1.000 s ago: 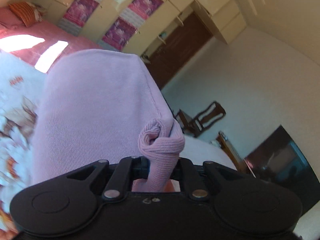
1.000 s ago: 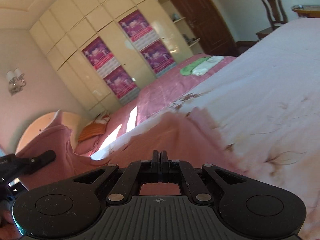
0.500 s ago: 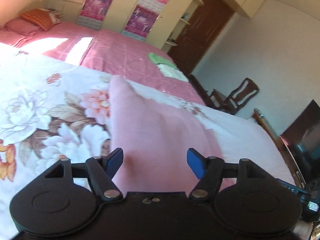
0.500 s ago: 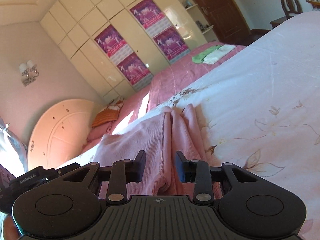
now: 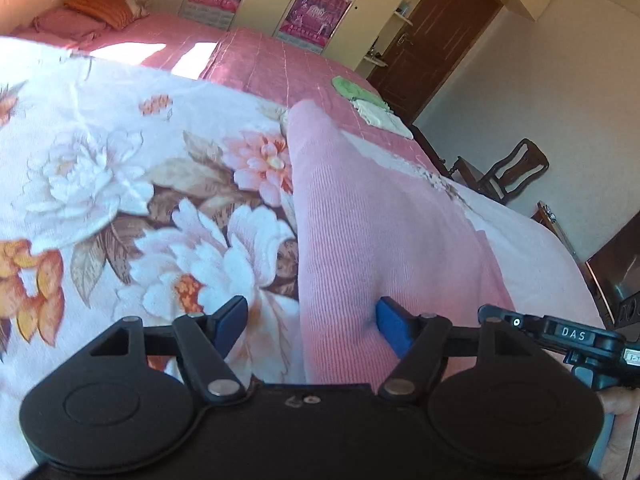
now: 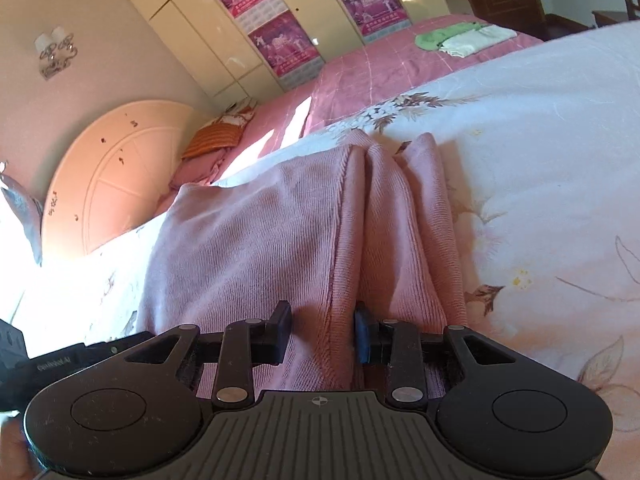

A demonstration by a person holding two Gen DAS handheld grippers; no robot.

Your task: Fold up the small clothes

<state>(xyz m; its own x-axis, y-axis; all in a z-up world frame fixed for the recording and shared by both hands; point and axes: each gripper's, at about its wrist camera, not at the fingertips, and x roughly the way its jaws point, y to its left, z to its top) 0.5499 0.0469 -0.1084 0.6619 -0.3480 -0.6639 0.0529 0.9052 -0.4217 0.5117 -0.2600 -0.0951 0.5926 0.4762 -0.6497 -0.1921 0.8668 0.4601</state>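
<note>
Now, left wrist view first: left claw spread wide, gripping nothing, low over the near end of a pink knit garment. Garment lying flat on the flowered bedspread, one straight long edge on the left, running away toward the pink quilt. Green and white cloths stacked far off on that quilt, well apart from the garment. Other claw's handle poking in at the right edge.

Next, right wrist view: right claw parted too, fingers straddling a long fold edge of the pink knit garment but not pinching it. One wide panel laid over to the left; two narrower ridges of the same cloth lying beside it on the right, bunched rather than flat. Flowered bedspread bare to the right.

Judging progress: lengthwise fold apparently laid and let go, so roughly midway. Likely left: flattening the ridges on the right, then a crosswise fold to shorten the strip, perhaps then setting it aside.
</note>
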